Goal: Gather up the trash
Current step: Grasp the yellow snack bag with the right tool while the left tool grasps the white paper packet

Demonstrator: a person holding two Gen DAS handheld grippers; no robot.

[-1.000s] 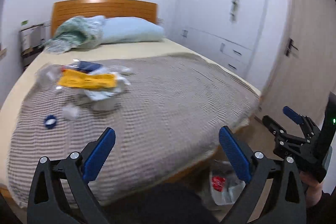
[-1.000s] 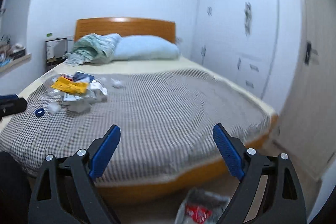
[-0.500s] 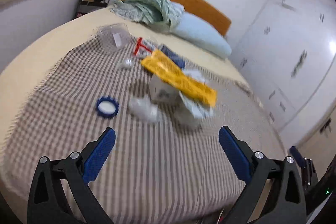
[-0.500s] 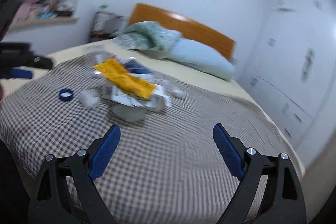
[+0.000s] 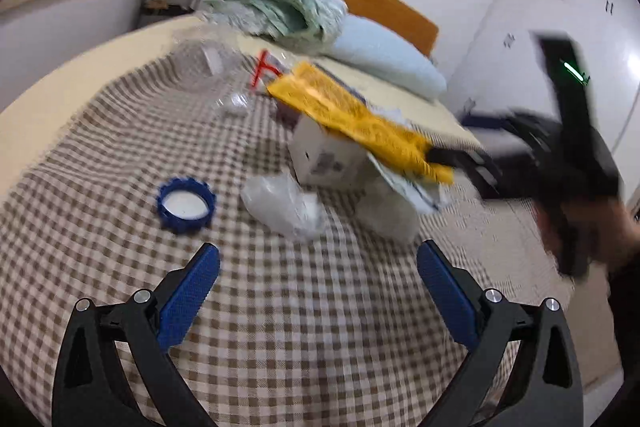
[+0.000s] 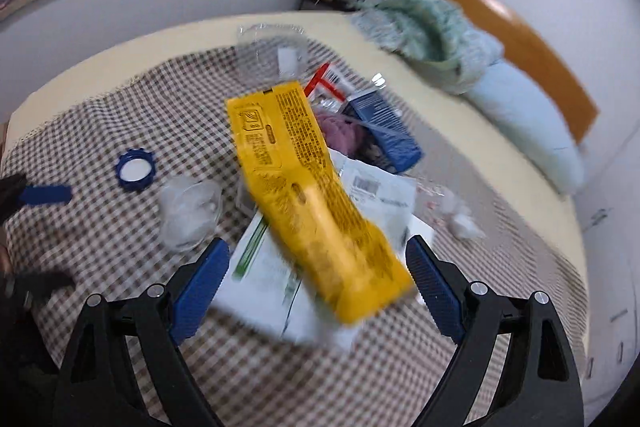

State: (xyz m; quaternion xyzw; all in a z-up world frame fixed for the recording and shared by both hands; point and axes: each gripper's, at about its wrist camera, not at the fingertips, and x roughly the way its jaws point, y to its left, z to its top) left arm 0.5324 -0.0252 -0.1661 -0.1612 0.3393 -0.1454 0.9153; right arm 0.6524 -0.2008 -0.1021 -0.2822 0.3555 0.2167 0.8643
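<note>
Crinkled yellow wrapper (image 6: 308, 199) atop papers, ridged blue cap (image 6: 135, 169), checked blanket (image 6: 100, 131), both jaws open.

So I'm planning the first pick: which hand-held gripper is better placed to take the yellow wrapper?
Right. The right hand-held gripper is open with the yellow wrapper between its fingers; the left hand-held gripper hangs short of it.

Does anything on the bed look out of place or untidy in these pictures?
Yes. A heap of trash lies on the checked blanket: a yellow wrapper lies across white papers, beside a blue carton, a crumpled clear bag and a loose blue cap. None belongs on a bed.
</note>
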